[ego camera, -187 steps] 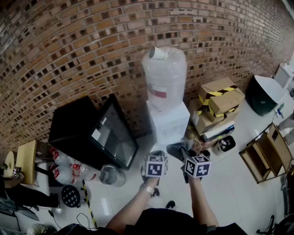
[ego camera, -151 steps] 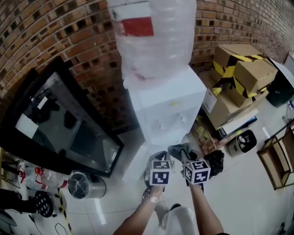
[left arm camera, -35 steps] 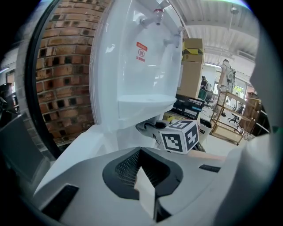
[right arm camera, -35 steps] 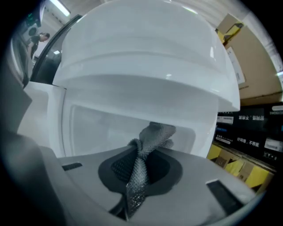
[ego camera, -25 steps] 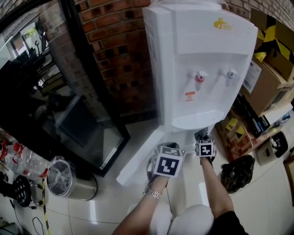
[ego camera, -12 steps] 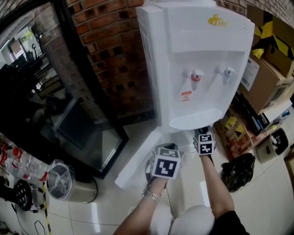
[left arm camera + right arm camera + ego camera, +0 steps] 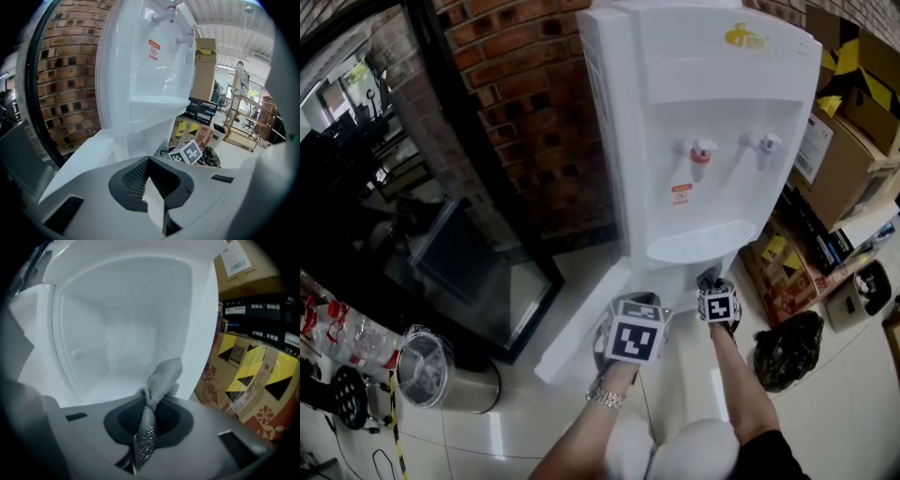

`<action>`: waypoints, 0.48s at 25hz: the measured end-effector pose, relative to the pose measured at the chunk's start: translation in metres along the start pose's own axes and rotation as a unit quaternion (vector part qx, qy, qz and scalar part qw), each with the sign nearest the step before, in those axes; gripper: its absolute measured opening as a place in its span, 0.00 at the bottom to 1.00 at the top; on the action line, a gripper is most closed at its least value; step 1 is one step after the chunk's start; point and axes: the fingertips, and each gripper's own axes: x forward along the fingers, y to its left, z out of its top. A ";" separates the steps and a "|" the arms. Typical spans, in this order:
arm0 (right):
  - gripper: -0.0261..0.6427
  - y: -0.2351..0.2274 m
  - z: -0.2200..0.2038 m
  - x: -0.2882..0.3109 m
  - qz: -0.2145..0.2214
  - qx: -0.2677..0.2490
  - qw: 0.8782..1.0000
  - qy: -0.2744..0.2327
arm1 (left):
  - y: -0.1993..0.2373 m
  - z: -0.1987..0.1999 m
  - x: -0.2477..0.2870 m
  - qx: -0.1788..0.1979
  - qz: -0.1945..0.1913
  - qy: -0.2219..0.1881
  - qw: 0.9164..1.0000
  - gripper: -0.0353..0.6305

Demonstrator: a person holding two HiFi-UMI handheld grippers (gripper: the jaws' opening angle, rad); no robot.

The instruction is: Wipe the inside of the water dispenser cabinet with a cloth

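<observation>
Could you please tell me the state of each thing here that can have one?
Cabinet door: open, swung to the left.
Right hand-held gripper: shut on the cloth.
Cloth: clamped, loose end sticking out toward the cabinet.
Left hand-held gripper: jaws nearly together, white sliver between; grip unclear.

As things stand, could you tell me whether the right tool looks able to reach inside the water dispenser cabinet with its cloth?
Probably yes. The cabinet door stands open at the left, and the right tool, shut on the grey cloth, faces the open white cabinet with nothing visible between.
</observation>
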 end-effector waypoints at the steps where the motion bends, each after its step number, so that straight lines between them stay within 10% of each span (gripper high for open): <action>1: 0.09 0.001 -0.009 0.003 0.005 0.000 1.000 0.009 | 0.001 -0.002 0.000 -0.001 0.000 0.002 1.000 0.06; 12: 0.09 0.048 0.073 0.001 0.084 0.002 0.989 -0.123 | 0.006 -0.004 -0.001 -0.002 0.004 0.003 1.000 0.06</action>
